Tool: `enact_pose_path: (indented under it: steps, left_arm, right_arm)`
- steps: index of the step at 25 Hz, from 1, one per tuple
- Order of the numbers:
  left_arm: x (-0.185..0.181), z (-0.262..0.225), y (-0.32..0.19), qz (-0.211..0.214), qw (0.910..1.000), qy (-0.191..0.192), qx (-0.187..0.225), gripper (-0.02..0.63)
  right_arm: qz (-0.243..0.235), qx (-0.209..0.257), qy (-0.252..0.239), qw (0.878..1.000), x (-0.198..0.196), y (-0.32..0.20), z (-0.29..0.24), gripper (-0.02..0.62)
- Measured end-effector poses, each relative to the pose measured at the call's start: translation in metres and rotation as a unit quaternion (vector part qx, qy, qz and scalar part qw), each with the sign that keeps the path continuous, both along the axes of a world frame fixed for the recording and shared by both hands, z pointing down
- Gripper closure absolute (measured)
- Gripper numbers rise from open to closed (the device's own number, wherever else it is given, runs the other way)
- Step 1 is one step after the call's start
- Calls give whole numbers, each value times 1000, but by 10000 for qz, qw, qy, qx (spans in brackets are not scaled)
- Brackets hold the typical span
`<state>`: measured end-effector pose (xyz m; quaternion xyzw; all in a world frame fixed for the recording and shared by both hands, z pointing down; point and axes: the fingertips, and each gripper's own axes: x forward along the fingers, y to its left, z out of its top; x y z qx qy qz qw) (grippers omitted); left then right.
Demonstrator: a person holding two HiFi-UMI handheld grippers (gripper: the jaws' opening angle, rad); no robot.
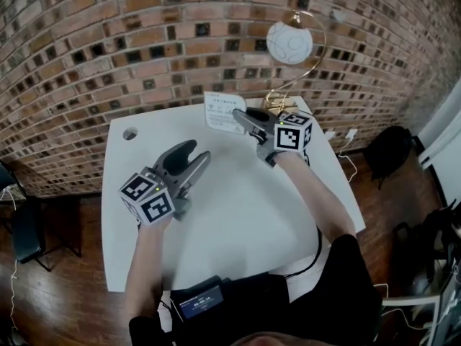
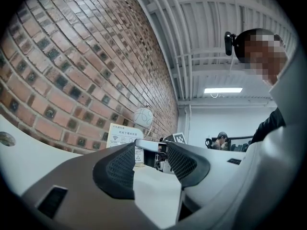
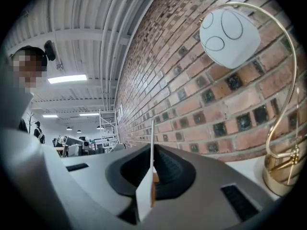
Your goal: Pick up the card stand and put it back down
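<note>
Head view: the right gripper (image 1: 239, 115), forearm stretched forward, pinches the card stand (image 1: 222, 111) at its tips; the left gripper (image 1: 198, 150) hovers, jaws spread.
Left gripper view: jaws apart, card stand ahead.
Right gripper view: jaws clamp its edge.

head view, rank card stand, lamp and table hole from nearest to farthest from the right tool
1. card stand: clamped in the right tool, at its tip.
2. lamp: just behind it, by the wall.
3. table hole: far left corner.

At table (image 1: 245, 222) far edge: card stand (image 1: 220, 111), lamp (image 1: 289, 43) to its right; brick wall (image 1: 144, 42) behind.
</note>
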<state>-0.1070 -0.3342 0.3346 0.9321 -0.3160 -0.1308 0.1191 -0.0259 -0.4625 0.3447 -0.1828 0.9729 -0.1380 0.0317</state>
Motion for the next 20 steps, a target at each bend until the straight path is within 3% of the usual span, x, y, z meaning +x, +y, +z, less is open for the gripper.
enact_pose_path:
  steps: [5, 20]
  left_arm:
    - [-6, 9, -11, -82, 9997, 218, -89, 399]
    - [-2, 34, -51, -40, 9989, 186, -420, 399]
  right_arm:
    - [-96, -82, 94, 9999, -13, -24, 25, 569]
    - [-866, 166, 640, 9940, -72, -61, 61, 569]
